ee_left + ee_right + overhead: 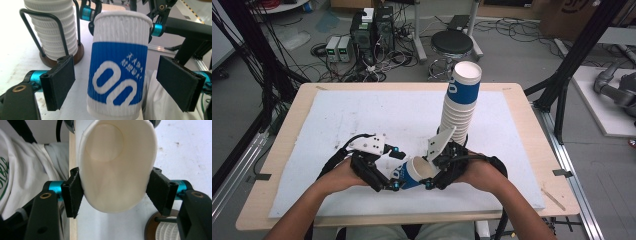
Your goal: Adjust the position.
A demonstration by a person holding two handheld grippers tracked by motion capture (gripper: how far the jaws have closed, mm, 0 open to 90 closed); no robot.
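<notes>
Paper cup (409, 173), blue-banded and ribbed white, lies tilted between the two grippers near the table's (522, 107) front edge in the high view, its mouth facing the right gripper (438, 176); the left gripper (388, 172) flanks its base. Behind stands a tall stack of cups (460, 102) on the white mat (362, 115).

Left gripper view: the cup (117, 72) sits between wide-spread pads (61, 81), neither touching it; the stack (53, 27) rests in a wire holder (41, 30).

Right gripper view: both pads (72, 195) squeeze the cup's rim (117, 170) into an oval.
</notes>
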